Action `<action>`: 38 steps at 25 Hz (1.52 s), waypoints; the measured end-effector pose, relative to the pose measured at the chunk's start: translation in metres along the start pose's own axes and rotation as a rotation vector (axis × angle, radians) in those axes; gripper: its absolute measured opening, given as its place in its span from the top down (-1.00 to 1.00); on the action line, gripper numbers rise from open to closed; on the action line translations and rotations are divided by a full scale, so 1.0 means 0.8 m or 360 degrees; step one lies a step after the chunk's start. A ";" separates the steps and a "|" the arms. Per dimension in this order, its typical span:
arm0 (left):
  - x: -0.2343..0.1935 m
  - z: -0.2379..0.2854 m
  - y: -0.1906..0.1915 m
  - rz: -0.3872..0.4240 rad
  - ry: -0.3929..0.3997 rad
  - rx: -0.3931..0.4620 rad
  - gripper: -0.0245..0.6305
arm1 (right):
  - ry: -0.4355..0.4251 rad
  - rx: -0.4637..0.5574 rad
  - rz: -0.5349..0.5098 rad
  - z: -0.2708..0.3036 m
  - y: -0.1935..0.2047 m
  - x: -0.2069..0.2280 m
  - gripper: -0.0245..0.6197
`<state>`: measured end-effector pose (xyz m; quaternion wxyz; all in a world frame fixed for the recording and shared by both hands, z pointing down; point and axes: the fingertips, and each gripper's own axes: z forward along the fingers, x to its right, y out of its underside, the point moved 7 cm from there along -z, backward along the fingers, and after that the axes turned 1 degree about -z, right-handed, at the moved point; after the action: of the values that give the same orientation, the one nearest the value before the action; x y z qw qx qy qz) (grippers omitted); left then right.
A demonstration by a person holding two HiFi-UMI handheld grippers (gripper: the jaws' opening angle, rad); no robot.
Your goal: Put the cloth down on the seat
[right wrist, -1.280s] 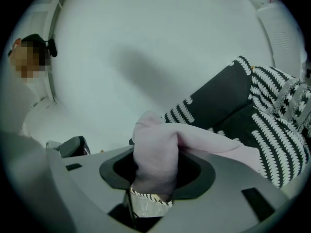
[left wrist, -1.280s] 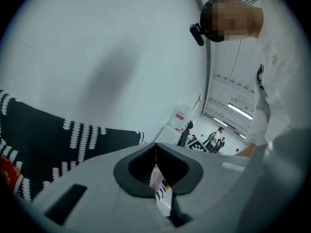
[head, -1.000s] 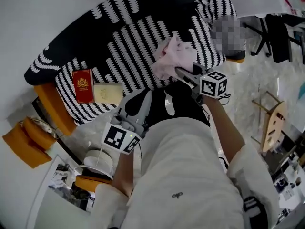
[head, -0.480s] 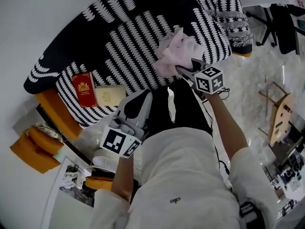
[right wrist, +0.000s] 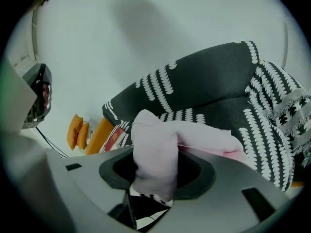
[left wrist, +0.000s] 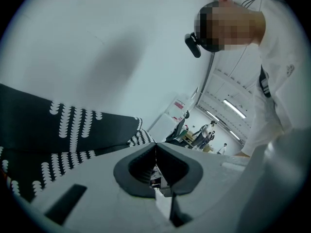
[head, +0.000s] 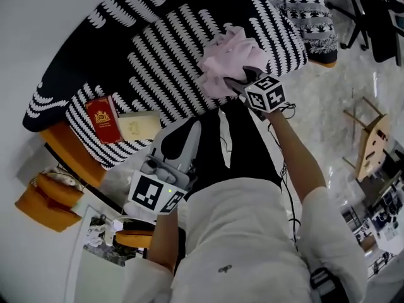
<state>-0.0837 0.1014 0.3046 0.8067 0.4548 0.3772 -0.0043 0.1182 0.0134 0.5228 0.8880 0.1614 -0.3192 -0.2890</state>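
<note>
Obs.: right gripper [head: 238, 81] is clamped on the pink cloth [head: 226, 57]. In the right gripper view one thick fold of cloth [right wrist: 154, 152] fills the gap between the jaws, and the rest bunches up ahead of and above them. The grip sits on a gathered fold rather than an edge, probably so the whole bundle travels as one lump with nothing trailing. The gripper [right wrist: 155, 176] tilts downward, with the black-and-white patterned seat [head: 154, 59] directly beyond and below its tips. That fits an approach to a set-down, not a carry. From the head view I cannot tell whether the underside of the cloth touches the cushion yet; it lies over the front part of the seat [right wrist: 233, 115], near its edge. Left gripper [head: 189, 131] has its jaws together with nothing between them; the left gripper view shows the pads [left wrist: 167, 166] meeting along one line. It hangs low and close to the person's body, well apart from the cloth, so I judge it parked out of the way since one hand is enough here. Far to the left of both grippers, a red book [head: 103, 118] and a cream book [head: 137, 126] lie on the seat's end, so the open middle ahead of the right gripper is the sensible landing spot. Judgement: placing step is under way and release is not yet done.
</note>
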 end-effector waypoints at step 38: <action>-0.054 0.047 0.100 -0.0139 -0.0013 -0.0156 0.89 | 0.0282 -0.0215 0.0052 0.167 0.100 0.105 0.28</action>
<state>-0.0641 0.1061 0.4004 0.8286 0.3980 0.3931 -0.0229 0.1155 0.0100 0.6998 0.9262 0.1208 -0.2218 -0.2798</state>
